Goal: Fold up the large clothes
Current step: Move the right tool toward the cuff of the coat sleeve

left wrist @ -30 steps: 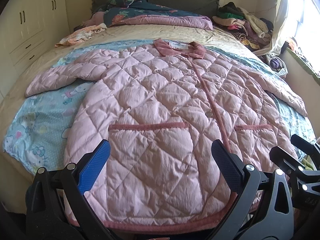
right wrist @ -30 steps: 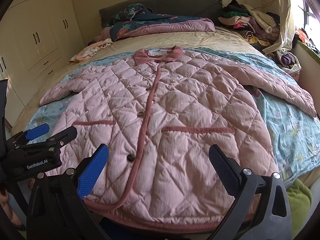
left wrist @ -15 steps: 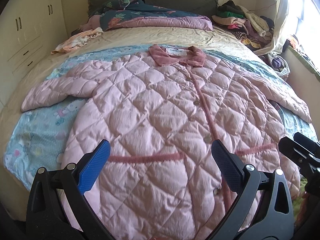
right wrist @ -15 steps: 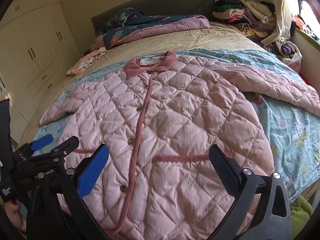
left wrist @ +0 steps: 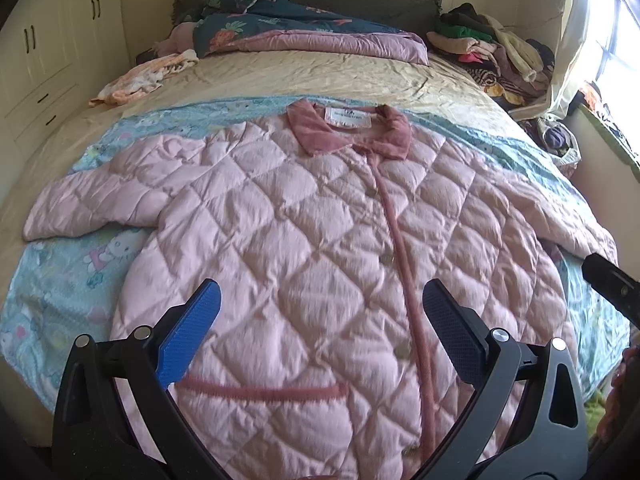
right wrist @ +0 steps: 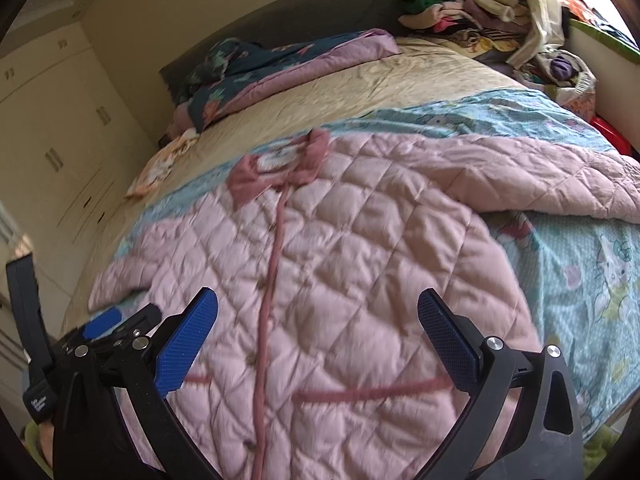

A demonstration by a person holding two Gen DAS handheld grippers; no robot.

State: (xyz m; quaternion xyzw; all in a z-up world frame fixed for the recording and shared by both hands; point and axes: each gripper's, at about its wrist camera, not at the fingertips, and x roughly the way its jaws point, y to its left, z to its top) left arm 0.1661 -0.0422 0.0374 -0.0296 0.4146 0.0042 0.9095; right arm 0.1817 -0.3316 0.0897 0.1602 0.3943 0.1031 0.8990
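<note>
A large pink quilted coat (left wrist: 320, 248) lies flat and buttoned on the bed, collar (left wrist: 348, 128) at the far end, both sleeves spread out. It also shows in the right wrist view (right wrist: 340, 272), with its right sleeve (right wrist: 540, 176) stretched to the right. My left gripper (left wrist: 320, 320) is open and empty above the coat's lower left front. My right gripper (right wrist: 316, 324) is open and empty above the coat's lower middle. The left gripper also shows at the lower left of the right wrist view (right wrist: 116, 328).
The coat lies on a blue cartoon-print sheet (left wrist: 68, 280) over a beige bedspread (left wrist: 320, 76). A dark floral quilt (left wrist: 288, 28) lies at the headboard. A clothes pile (left wrist: 492, 52) sits at the far right. A small peach garment (left wrist: 140, 80) lies far left. Cupboards (left wrist: 44, 48) line the left wall.
Both grippers have moved forward over the coat, from its hem toward its middle. The right gripper has also tilted and turned to the right. Both stay open.
</note>
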